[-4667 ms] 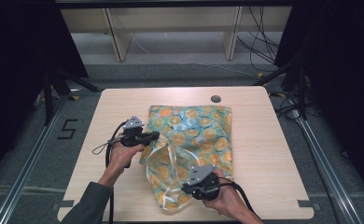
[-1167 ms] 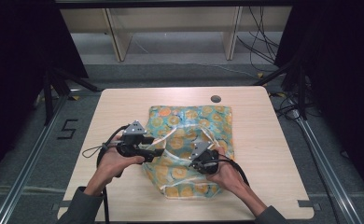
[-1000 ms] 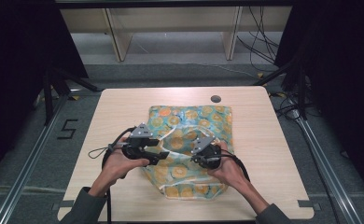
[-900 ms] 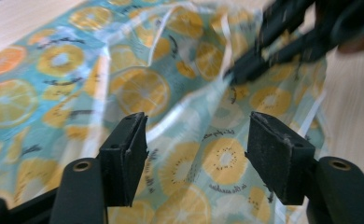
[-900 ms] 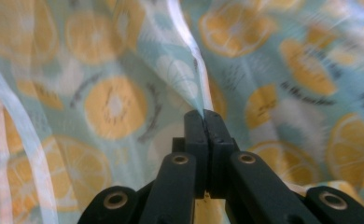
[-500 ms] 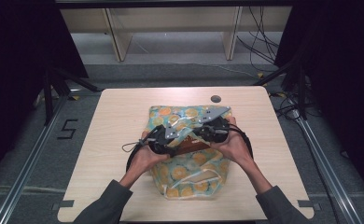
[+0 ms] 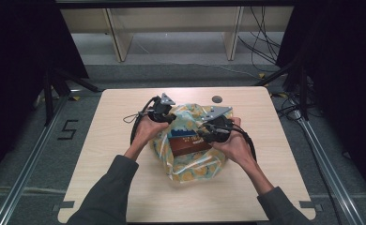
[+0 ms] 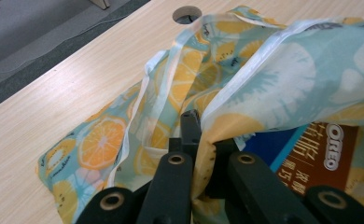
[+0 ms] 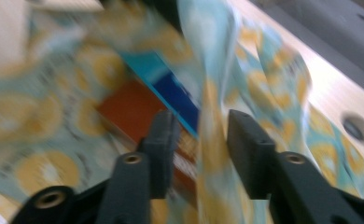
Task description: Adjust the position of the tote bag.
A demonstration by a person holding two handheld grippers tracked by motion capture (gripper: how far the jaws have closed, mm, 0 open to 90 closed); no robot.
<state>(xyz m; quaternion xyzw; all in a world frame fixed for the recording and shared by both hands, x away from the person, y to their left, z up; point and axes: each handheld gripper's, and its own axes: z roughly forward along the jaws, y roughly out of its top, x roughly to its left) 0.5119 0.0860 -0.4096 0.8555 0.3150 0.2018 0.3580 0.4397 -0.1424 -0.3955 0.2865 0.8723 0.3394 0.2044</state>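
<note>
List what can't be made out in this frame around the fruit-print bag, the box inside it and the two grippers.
- Box: high view, bag folds cover its ends; left gripper view, its print is cut off by fabric and the jaws.
- Right gripper: right gripper view is motion-blurred; fabric hangs between the jaws, contact unclear.
- Left gripper: left gripper view, pinched fabric hides the fingertips.
- Bag opening: high view, both hands cover the rim.

Bag (image 7: pixel 190 164) was flat on the table; now bunched up, mouth pulled open, brown-and-blue box (image 7: pixel 189 143) exposed inside. Left gripper (image 8: pixel 203 140) moved from the bag's left edge to its far rim, just closed on the fabric. Right gripper (image 9: pixel 199 140) came up from the near edge; fingers just opened, fabric strip between them.
</note>
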